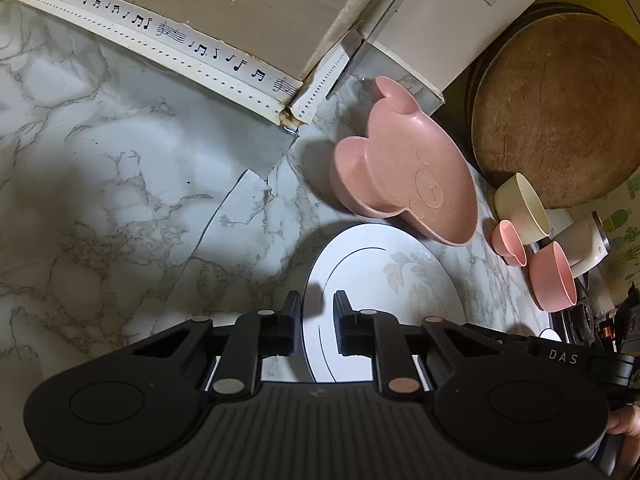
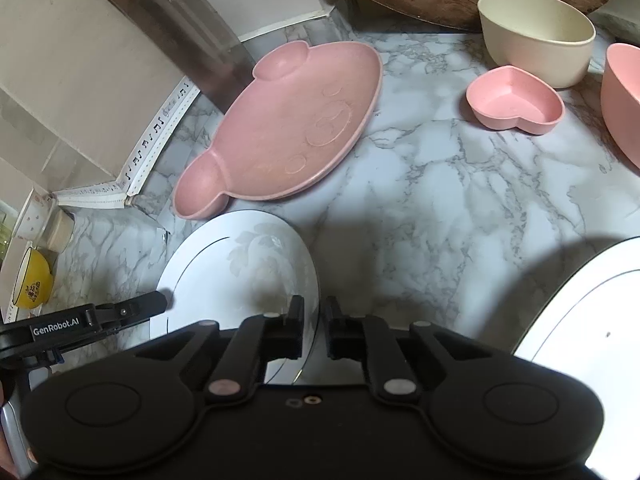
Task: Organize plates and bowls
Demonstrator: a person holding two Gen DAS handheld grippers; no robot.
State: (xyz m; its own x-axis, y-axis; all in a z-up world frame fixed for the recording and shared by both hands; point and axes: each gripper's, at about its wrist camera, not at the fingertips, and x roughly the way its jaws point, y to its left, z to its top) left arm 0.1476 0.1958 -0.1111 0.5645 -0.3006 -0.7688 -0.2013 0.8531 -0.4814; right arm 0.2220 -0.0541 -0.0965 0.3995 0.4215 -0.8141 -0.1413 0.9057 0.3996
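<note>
A white plate with a grey flower print (image 1: 384,280) (image 2: 240,268) lies on the marble counter (image 1: 120,200). My left gripper (image 1: 317,308) straddles its left rim with a narrow gap between the jaws. My right gripper (image 2: 313,316) straddles its right rim the same way. I cannot tell whether either one pinches the rim. A pink bear-shaped plate (image 1: 404,168) (image 2: 288,128) lies just beyond it. A cream bowl (image 1: 520,208) (image 2: 536,44), a pink heart dish (image 1: 508,242) (image 2: 516,100) and a pink bowl (image 1: 554,280) (image 2: 624,100) stand to the right.
A second white plate (image 2: 592,320) lies at the right edge. A round wooden board (image 1: 556,112) leans behind the bowls. A yellow bowl (image 2: 34,284) sits far left. A white appliance (image 1: 424,28) and a wall trim with music notes (image 1: 160,32) border the counter.
</note>
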